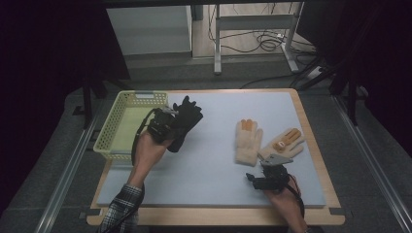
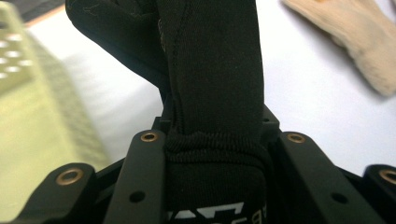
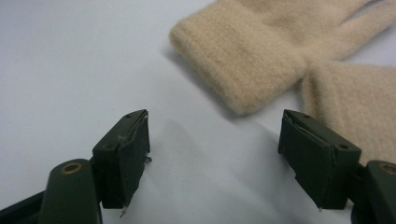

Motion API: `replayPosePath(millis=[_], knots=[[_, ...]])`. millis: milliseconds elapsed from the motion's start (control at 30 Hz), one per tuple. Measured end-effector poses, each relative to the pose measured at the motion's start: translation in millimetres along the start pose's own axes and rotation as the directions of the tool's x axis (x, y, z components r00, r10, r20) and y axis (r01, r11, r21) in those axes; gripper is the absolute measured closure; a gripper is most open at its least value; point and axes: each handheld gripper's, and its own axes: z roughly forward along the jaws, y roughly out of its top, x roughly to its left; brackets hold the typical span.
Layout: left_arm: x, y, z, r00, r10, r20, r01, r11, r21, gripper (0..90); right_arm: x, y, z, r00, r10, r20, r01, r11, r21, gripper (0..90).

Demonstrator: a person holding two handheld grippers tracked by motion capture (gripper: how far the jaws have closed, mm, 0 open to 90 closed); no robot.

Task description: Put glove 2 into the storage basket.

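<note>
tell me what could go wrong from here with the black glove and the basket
The left gripper pinches the black fabric glove near its cuff, so the limp fingers hang free; they could catch on the rim of the yellow-green plastic basket and drape over the edge. The open right gripper sits close to the cuffs of the two beige knitted gloves, which touch, so a grab might take both.

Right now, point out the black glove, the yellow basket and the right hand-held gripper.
black glove [image 1: 188, 116]: high view, on its palm.
yellow basket [image 1: 108, 130]: high view, on its left wall.
right hand-held gripper [image 3: 215, 156]: right gripper view, midway between its open jaws.
</note>
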Motion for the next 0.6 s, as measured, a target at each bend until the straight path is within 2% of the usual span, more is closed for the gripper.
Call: replayPosePath(millis=[33, 67, 100, 133, 167, 233, 267, 300, 333, 500, 567, 600], knots=[[10.8, 1.1, -5.8, 0.9998, -0.007, -0.021, 0.007, 1.0, -0.001, 66.6, 0.1, 0.0, 0.0, 1.0, 0.001, 0.0, -0.001, 1.0, 0.0, 24.5], [10.8, 1.1, -5.8, 0.9998, -0.007, -0.021, 0.007, 1.0, -0.001, 66.5, 0.1, 0.0, 0.0, 1.0, 0.001, 0.0, -0.001, 1.0, 0.0, 24.5], [20.9, 1.3, -11.5, 0.9988, -0.019, -0.045, 0.019, 0.9998, -0.009, 66.4, 0.0, 0.0, 0.0, 1.0, 0.0, 0.0, 0.0, 1.0, 0.0, 24.5], [26.1, 1.1, -14.4, 0.9983, -0.027, -0.052, 0.027, 0.9996, -0.012, 66.3, 0.0, 0.0, 0.0, 1.0, 0.0, 0.0, 0.0, 1.0, 0.0, 24.5], [26.1, 1.1, -14.4, 0.9983, -0.027, -0.052, 0.027, 0.9996, -0.012, 66.2, 0.0, 0.0, 0.0, 1.0, 0.0, 0.0, 0.0, 1.0, 0.0, 24.5], [41.6, -0.9, -21.9, 0.9956, -0.045, -0.082, 0.044, 0.9989, -0.016, 65.9, 0.0, 0.0, 0.0, 1.0, 0.0, 0.0, 0.0, 1.0, 0.0, 24.5], [41.6, -0.9, -21.9, 0.9956, -0.045, -0.082, 0.044, 0.9989, -0.016, 65.8, 0.0, 0.0, 0.0, 1.0, 0.0, 0.0, 0.0, 1.0, 0.0, 24.5], [51.8, -3.6, -25.8, 0.9935, -0.062, -0.095, 0.06, 0.998, -0.022, 65.7, -0.1, 0.0, 0.0, 1.0, -0.001, 0.0, 0.001, 1.0, 0.0, 24.5], [51.8, -3.6, -25.8, 0.9935, -0.062, -0.095, 0.06, 0.998, -0.022, 65.6, -0.1, 0.0, 0.0, 1.0, -0.001, 0.0, 0.001, 1.0, 0.0, 24.5], [80.8, -15.8, -31.2, 0.9857, -0.105, -0.132, 0.102, 0.9944, -0.026, 65.3, -0.2, 0.0, 0.1, 1.0, -0.002, 0.001, 0.002, 1.0, 0.0, 24.3], [90.2, -20.4, -31.9, 0.9831, -0.118, -0.14, 0.115, 0.993, -0.027, 65.2, 0.0, 0.0, 0.1, 1.0, 0.001, 0.0, -0.001, 1.0, -0.001, 24.3], [90.2, -20.4, -31.9, 0.9831, -0.118, -0.14, 0.115, 0.993, -0.027, 65.1, -0.1, 0.0, 0.1, 1.0, 0.001, 0.0, -0.001, 1.0, -0.001, 24.3]])
